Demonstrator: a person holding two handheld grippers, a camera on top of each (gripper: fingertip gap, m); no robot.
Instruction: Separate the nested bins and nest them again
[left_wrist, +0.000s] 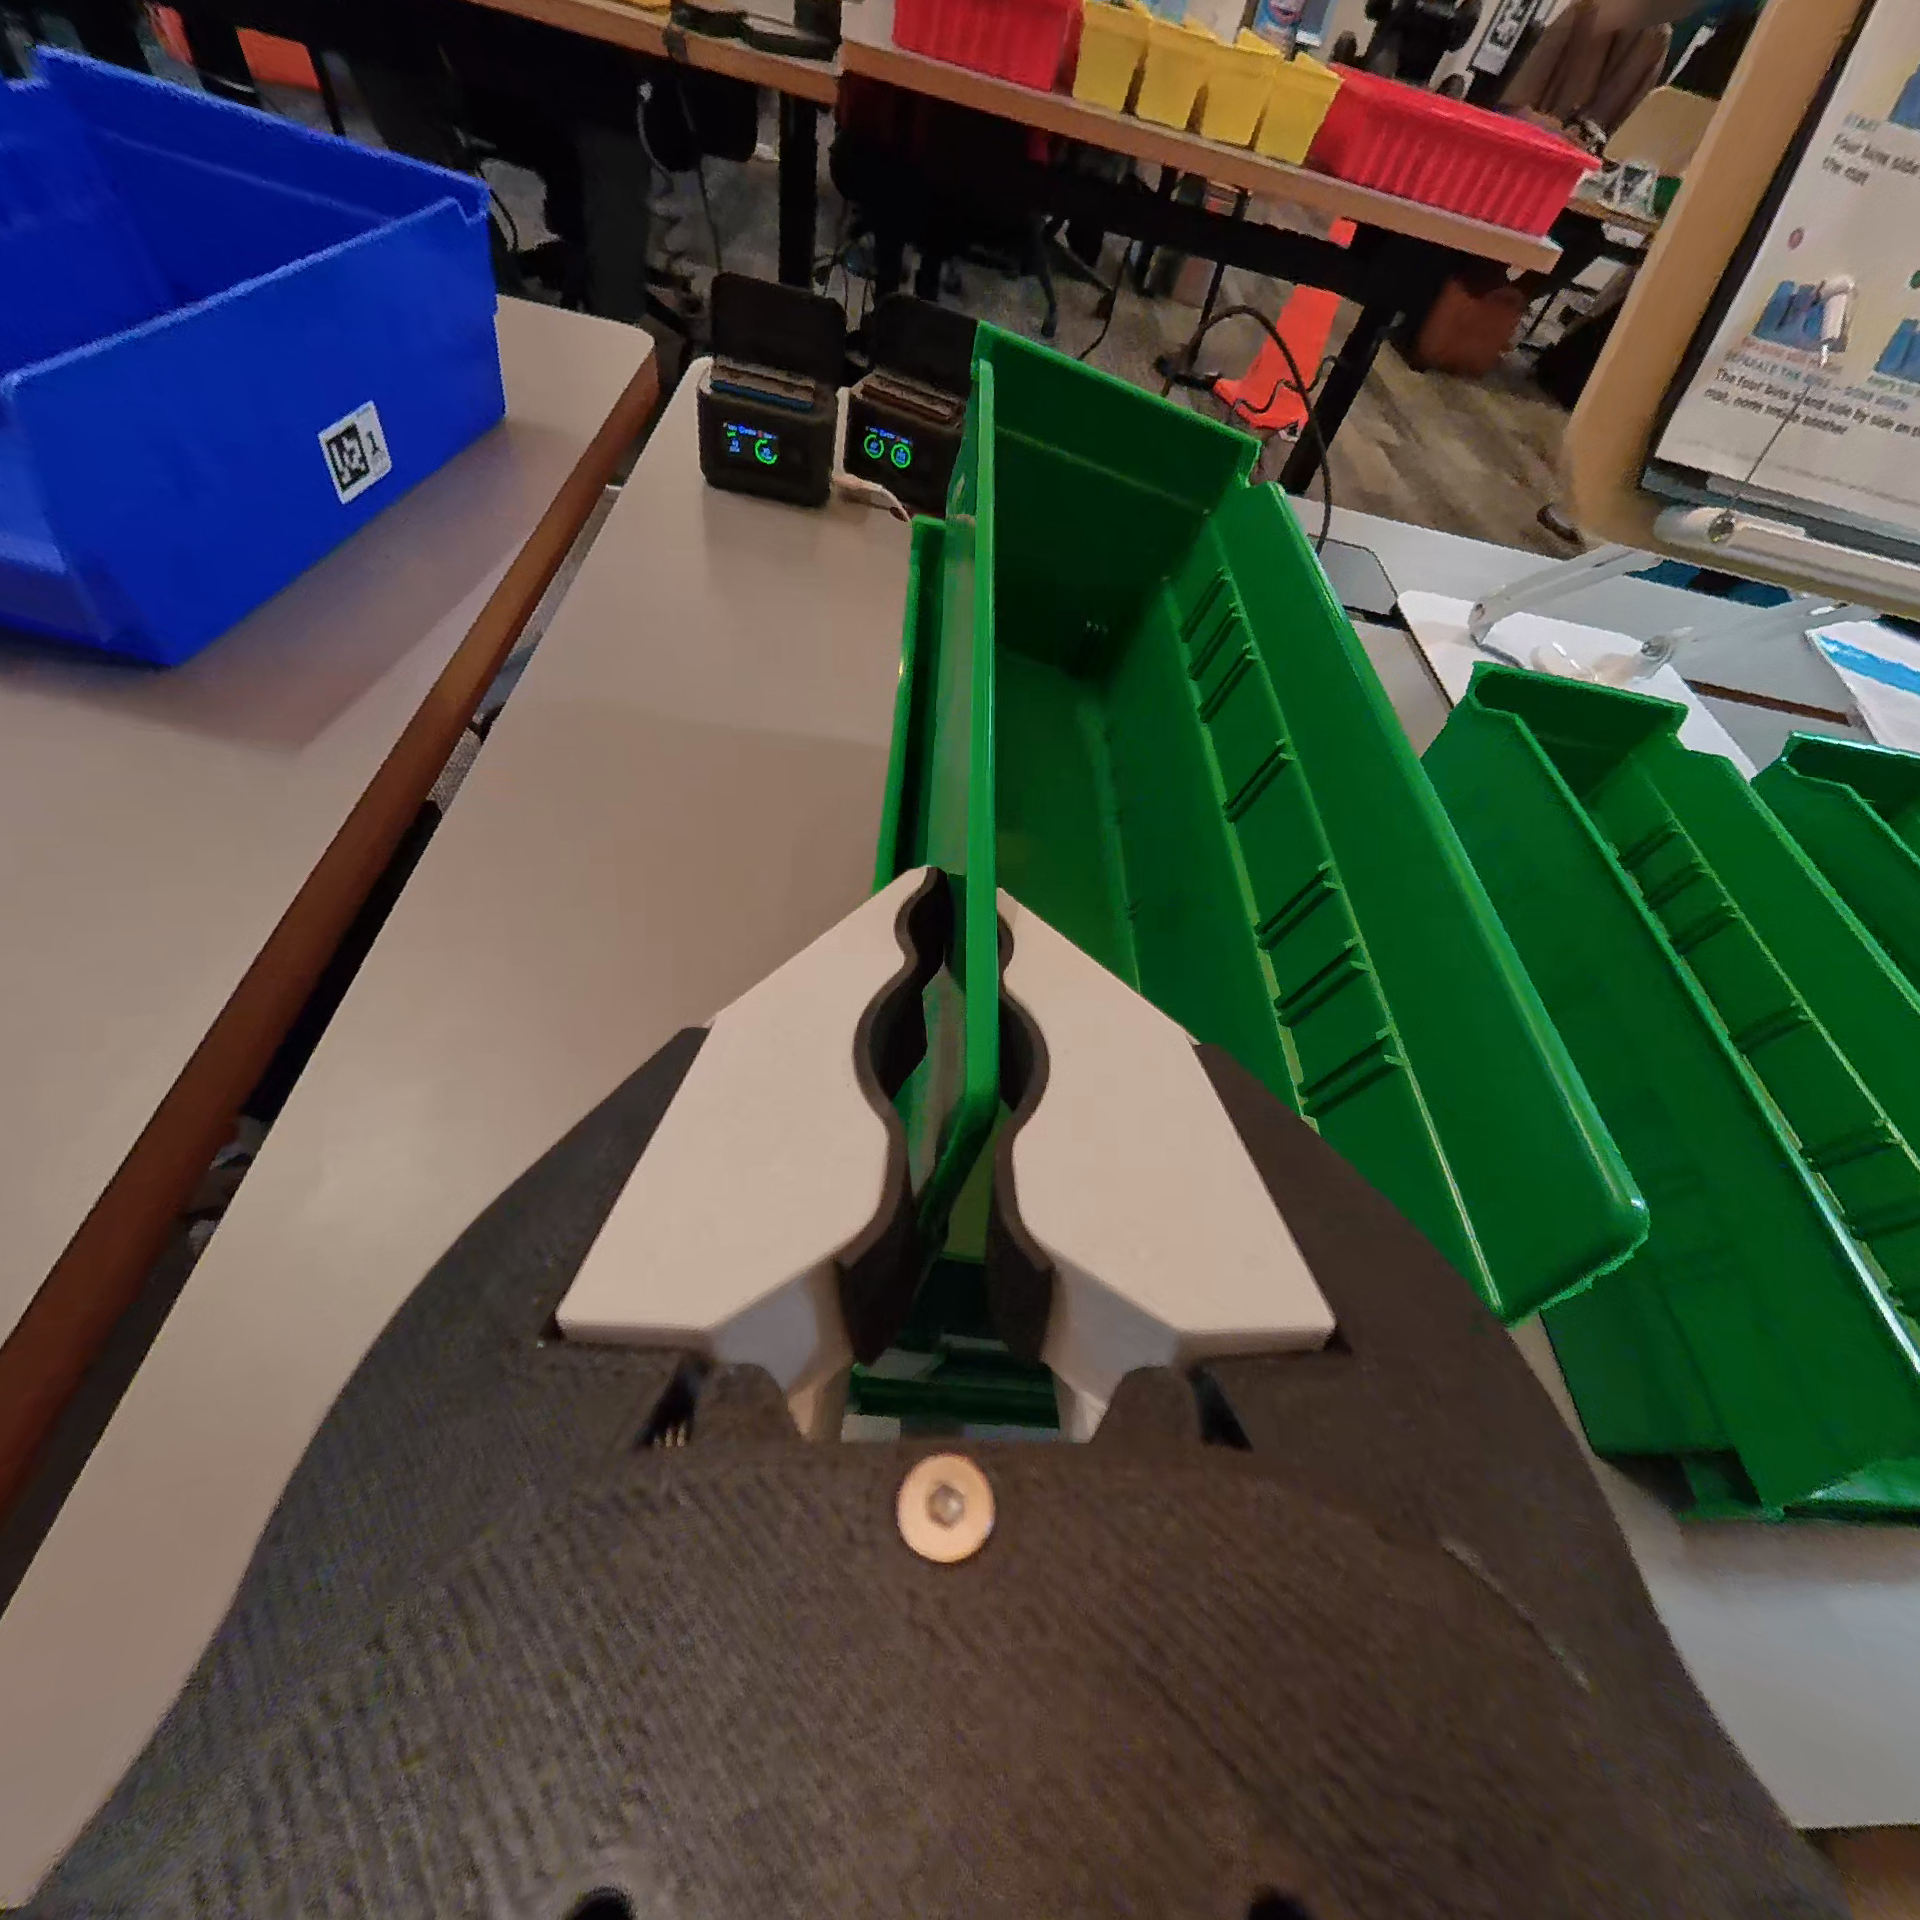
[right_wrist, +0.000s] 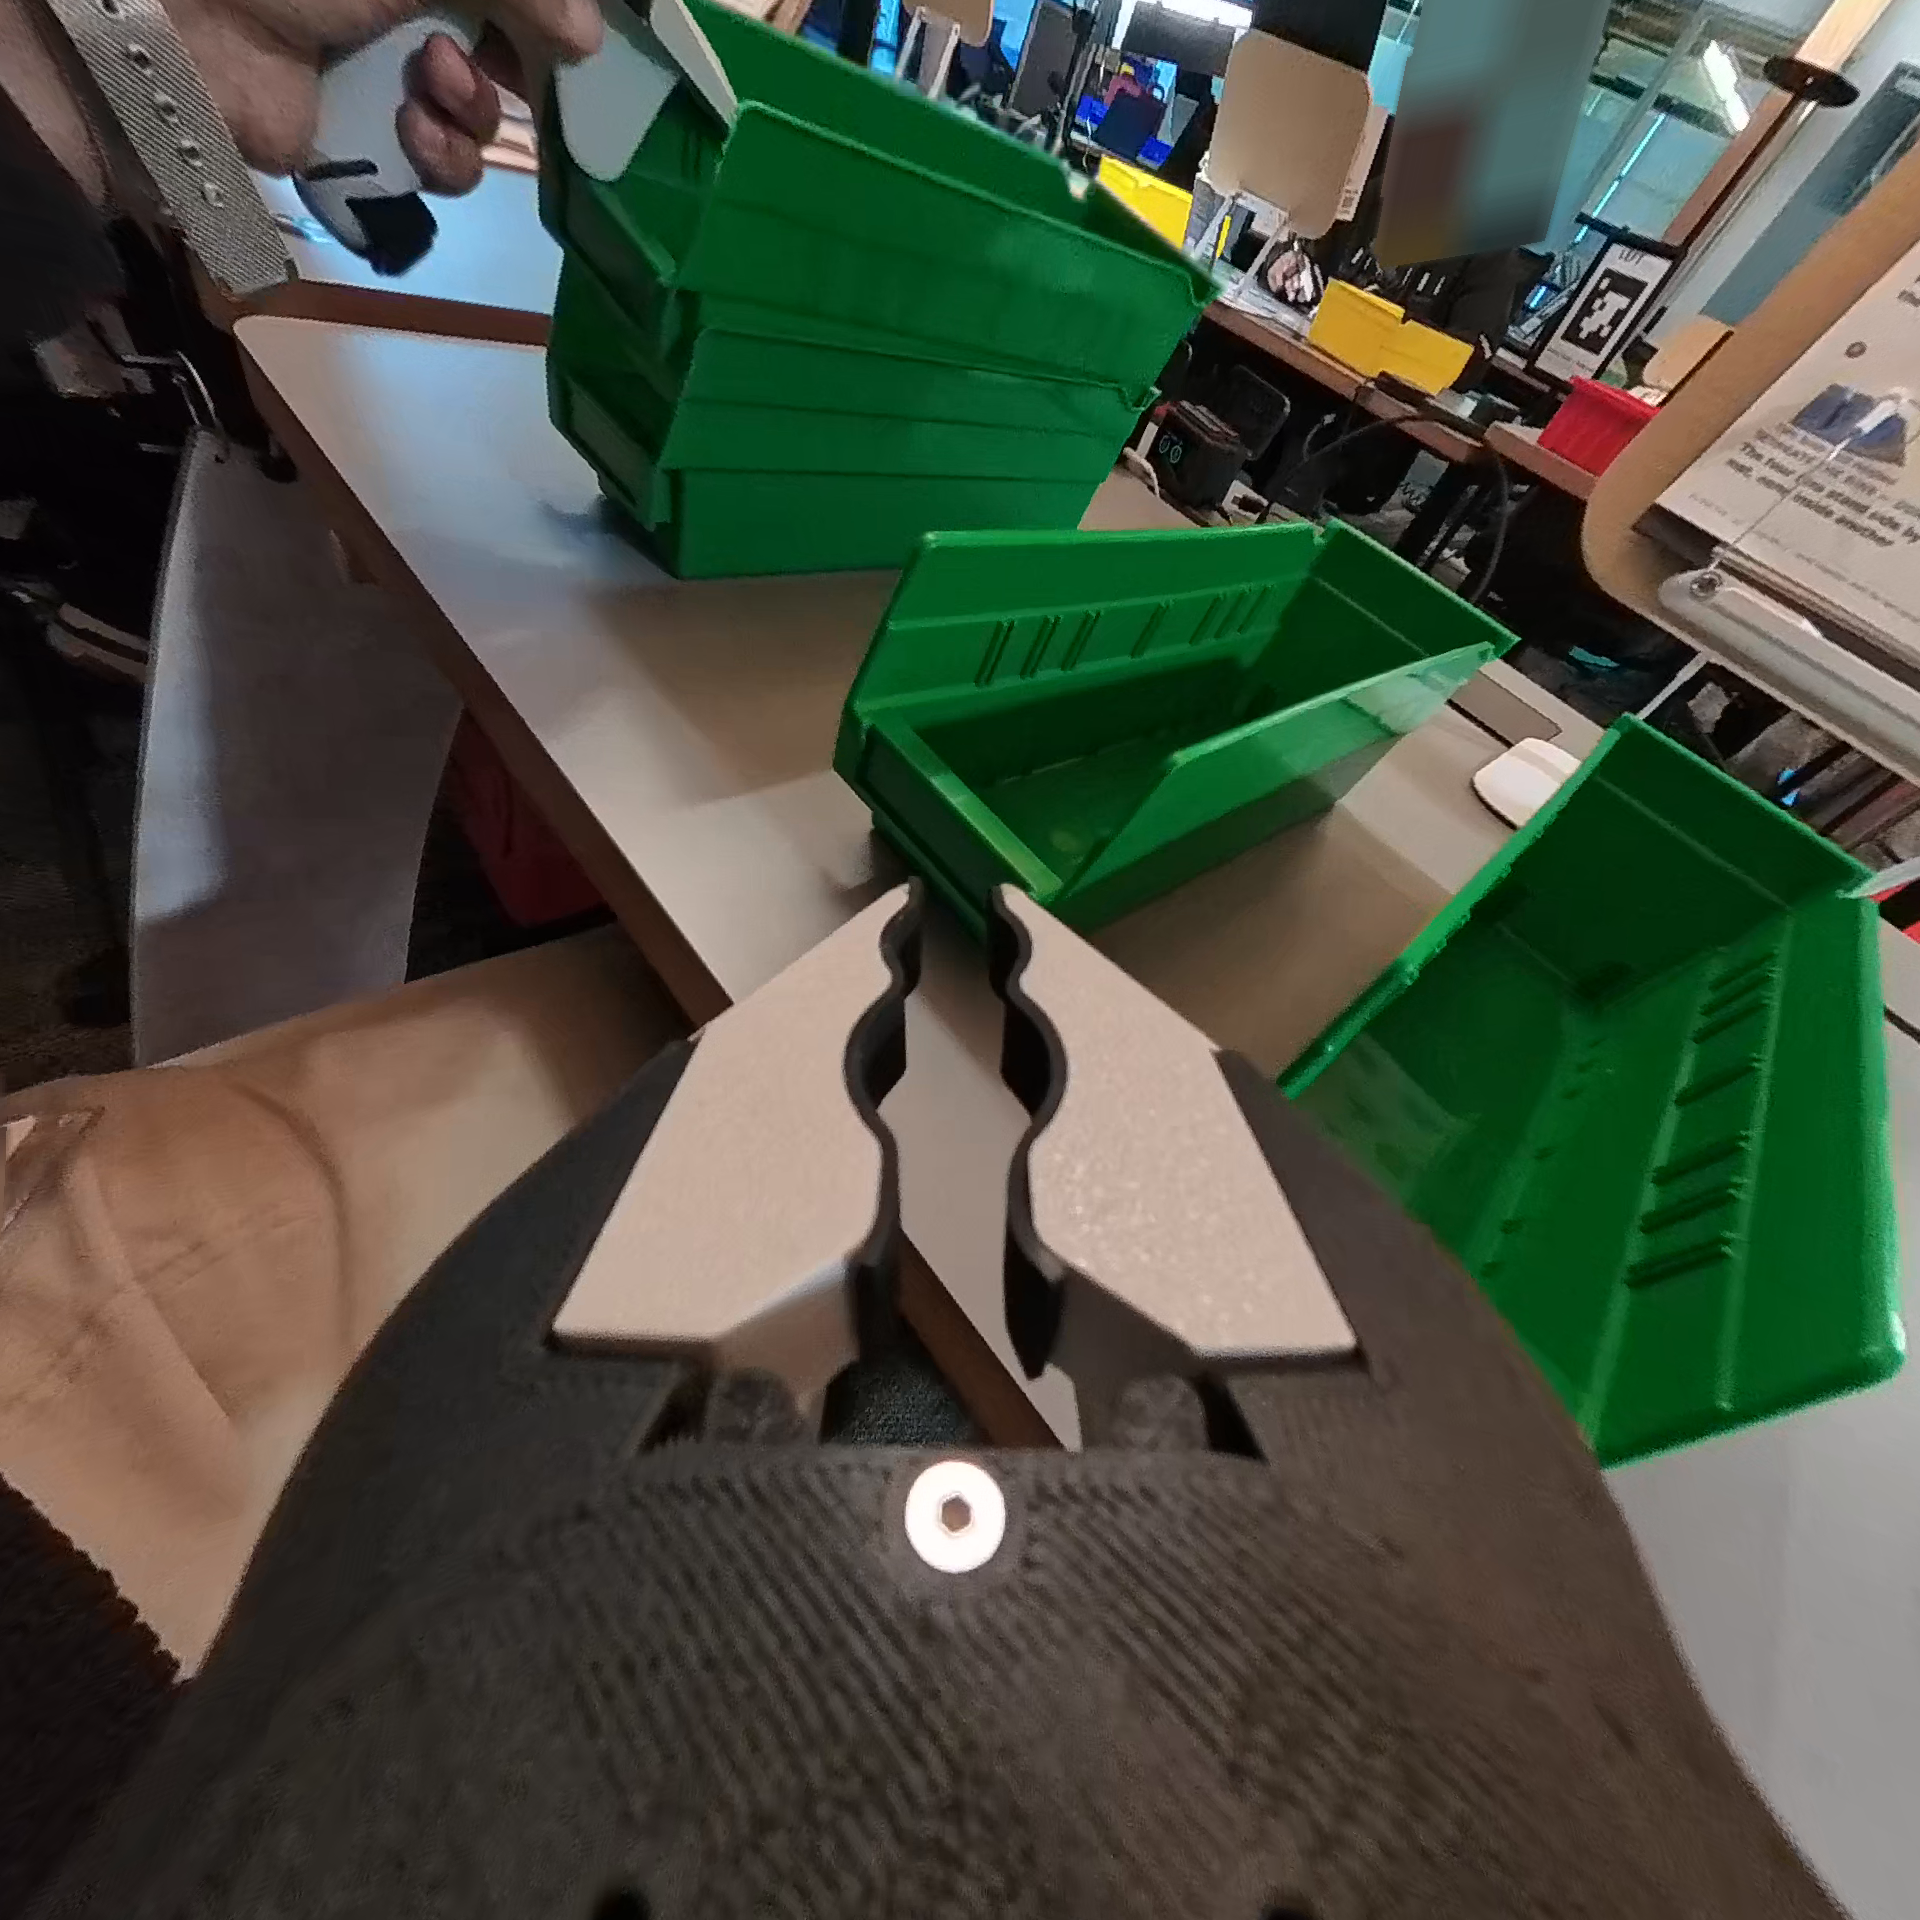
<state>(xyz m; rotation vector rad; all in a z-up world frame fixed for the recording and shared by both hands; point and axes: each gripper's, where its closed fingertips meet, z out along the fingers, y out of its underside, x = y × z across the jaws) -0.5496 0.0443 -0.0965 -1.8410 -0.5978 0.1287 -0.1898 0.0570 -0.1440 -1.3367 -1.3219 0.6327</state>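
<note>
Here our left tongs (left_wrist: 971, 940) were clamped on the top bin's (left_wrist: 1091, 665) thin side wall, the stack (right_wrist: 831, 395) standing on the desk (right_wrist: 623, 665) at eleven o'clock in the right view. Our right tongs (right_wrist: 956, 914) hung empty and parted. Two separated bins (right_wrist: 1143, 727) (right_wrist: 1621, 1091) lay at one and three o'clock. We judged the plastic light, stiff and slick; the rim seemed the best hold.

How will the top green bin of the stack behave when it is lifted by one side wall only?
The top green bin, pinched at one thin wall by the left gripper, will probably tilt toward its free side. Its glossy plastic may slip in the grip. It looks empty and thin-walled, so likely light; the wall might flex a little, though the ribs suggest some stiffness.
</note>
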